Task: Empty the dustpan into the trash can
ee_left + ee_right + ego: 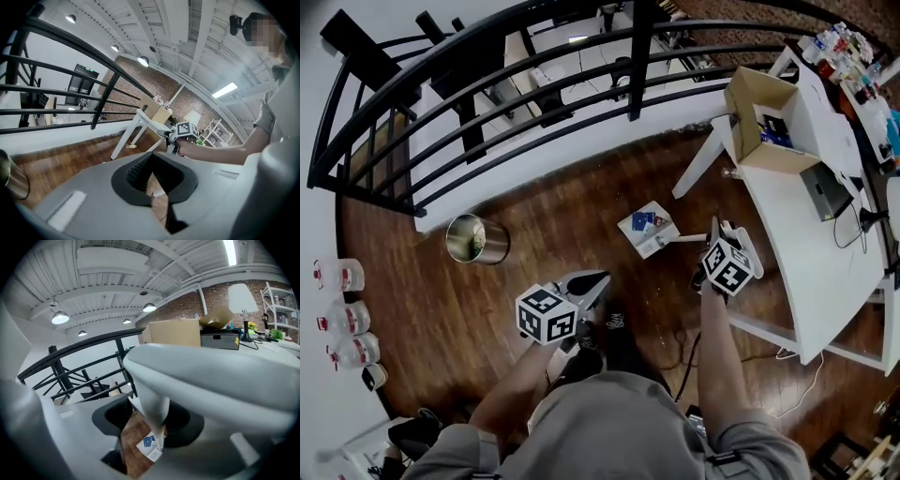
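Note:
A white dustpan (647, 231) with blue and white paper scraps in it is low over the wooden floor. Its thin white handle (686, 239) runs right into my right gripper (712, 240). In the right gripper view the handle (152, 404) passes between the jaws of the right gripper (145, 420), which is shut on it, and the dustpan (151, 446) shows below. The steel trash can (476, 239) stands open to the left, also at the edge of the left gripper view as the trash can (11, 180). My left gripper (593, 280) is open and holds nothing; floor shows between the jaws of the left gripper (154, 185).
A white table (811, 253) with a cardboard box (759, 117) stands close on the right, one leg (698, 161) near the dustpan. A black railing (487, 84) curves along the far side. Plastic bottles (342, 314) line the left wall. Cables (680, 352) lie by my feet.

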A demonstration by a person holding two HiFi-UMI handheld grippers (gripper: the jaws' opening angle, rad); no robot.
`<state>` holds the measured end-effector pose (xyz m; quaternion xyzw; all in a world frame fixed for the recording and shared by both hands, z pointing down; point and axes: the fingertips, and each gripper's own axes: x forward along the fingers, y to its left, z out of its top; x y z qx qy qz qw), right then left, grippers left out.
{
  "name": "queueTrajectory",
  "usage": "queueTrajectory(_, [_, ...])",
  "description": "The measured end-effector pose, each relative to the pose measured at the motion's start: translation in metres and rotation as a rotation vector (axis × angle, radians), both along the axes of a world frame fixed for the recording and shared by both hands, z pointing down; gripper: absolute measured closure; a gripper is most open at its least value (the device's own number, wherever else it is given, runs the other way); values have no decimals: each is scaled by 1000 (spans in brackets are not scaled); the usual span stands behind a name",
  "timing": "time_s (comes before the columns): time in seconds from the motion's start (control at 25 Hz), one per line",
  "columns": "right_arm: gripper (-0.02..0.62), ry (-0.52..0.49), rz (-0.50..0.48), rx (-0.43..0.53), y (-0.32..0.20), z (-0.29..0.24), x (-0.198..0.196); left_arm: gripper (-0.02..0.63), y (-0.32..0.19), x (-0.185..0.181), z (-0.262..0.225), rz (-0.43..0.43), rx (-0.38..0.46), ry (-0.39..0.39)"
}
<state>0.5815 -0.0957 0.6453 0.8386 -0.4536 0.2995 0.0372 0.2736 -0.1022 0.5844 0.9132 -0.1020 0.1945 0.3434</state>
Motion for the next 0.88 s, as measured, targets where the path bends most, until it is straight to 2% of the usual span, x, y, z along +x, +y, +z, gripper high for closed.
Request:
queueTrajectory(0.2, [411,31,-205,60,-34,-41,-39,601,-16,-32,-9,-122,44,-4])
queueTrajectory(0.44, [411,71,-470,176,-96,-118,-116,601,-35,-97,-29,-303,119,-22])
queueTrajectory(0.64, [411,89,-652,300,-155,-194,-195,601,-49,-163,-55,-440,199,-39])
queueTrajectory(0.88, [411,74,-788,402,-223,-266,-309,601,-56,-260,-79,-581,248,-49])
